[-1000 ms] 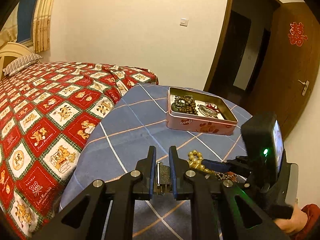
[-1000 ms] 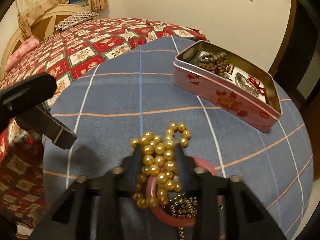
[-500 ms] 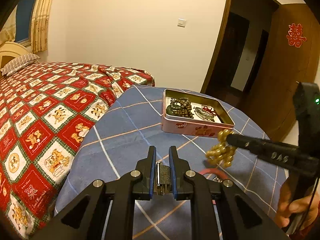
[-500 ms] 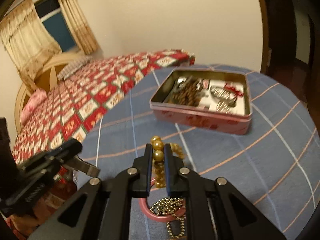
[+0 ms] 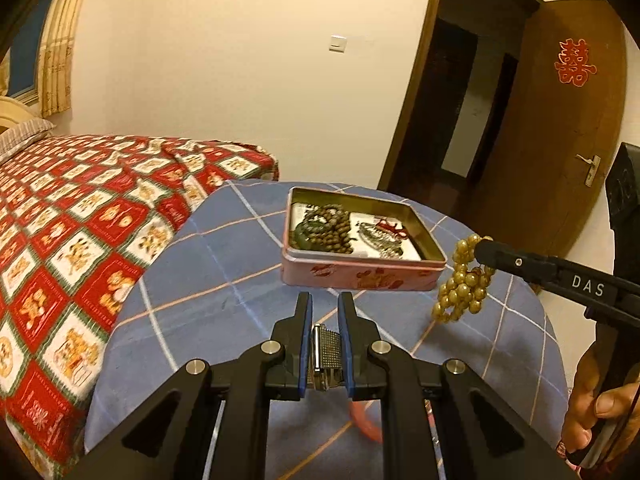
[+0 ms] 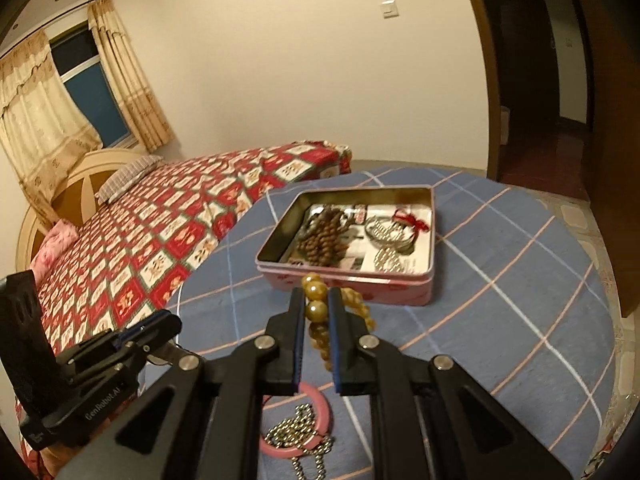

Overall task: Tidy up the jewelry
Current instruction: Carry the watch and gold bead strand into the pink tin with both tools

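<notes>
Right wrist view: right claw (image 6: 316,312) is clamped on the gold bead strand (image 6: 316,310), mid-frame, short of the pink tin (image 6: 424,294). Next, carry over and drop in. Left claw (image 5: 324,316) clenched, empty.

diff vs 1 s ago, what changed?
The right gripper closed on the golden bead strand and lifted it off the blue checked tablecloth. Unchanged: left gripper shut on its small metal piece; pink bangle and pink tin in place.
</notes>
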Demonstrator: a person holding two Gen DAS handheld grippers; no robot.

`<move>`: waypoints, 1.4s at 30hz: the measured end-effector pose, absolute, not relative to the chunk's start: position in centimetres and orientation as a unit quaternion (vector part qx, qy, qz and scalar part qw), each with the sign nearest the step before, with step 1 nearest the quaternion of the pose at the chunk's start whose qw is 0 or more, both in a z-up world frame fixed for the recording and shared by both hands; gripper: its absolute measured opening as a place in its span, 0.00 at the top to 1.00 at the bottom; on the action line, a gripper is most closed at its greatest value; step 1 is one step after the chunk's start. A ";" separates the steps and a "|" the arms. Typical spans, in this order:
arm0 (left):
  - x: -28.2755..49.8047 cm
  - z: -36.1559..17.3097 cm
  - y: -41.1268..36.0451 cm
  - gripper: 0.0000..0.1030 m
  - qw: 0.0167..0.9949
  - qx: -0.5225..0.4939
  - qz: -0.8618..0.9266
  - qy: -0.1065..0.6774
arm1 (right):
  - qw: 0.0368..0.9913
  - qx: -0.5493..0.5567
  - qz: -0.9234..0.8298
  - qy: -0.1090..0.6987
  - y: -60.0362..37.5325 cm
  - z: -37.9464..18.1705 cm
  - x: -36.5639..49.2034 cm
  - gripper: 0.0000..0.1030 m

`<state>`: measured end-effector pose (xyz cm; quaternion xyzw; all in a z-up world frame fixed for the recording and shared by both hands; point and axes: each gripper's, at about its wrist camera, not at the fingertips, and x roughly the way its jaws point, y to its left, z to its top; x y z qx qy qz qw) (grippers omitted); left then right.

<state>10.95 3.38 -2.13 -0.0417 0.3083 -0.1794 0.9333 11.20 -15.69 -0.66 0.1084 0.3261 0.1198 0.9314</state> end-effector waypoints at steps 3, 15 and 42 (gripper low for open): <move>11.9 -1.5 2.6 0.88 0.934 -0.040 -0.188 0.302 | 0.936 0.108 0.113 0.317 -16.4 0.0 11.6 0.87; 17.1 1.3 -1.1 0.88 0.938 -0.026 -0.218 0.268 | 0.948 0.102 0.104 0.282 -17.6 2.7 16.1 0.87; 27.5 -5.7 -7.2 0.88 0.915 0.024 -0.196 0.351 | 0.923 0.119 0.070 0.359 -20.0 -4.4 26.2 0.87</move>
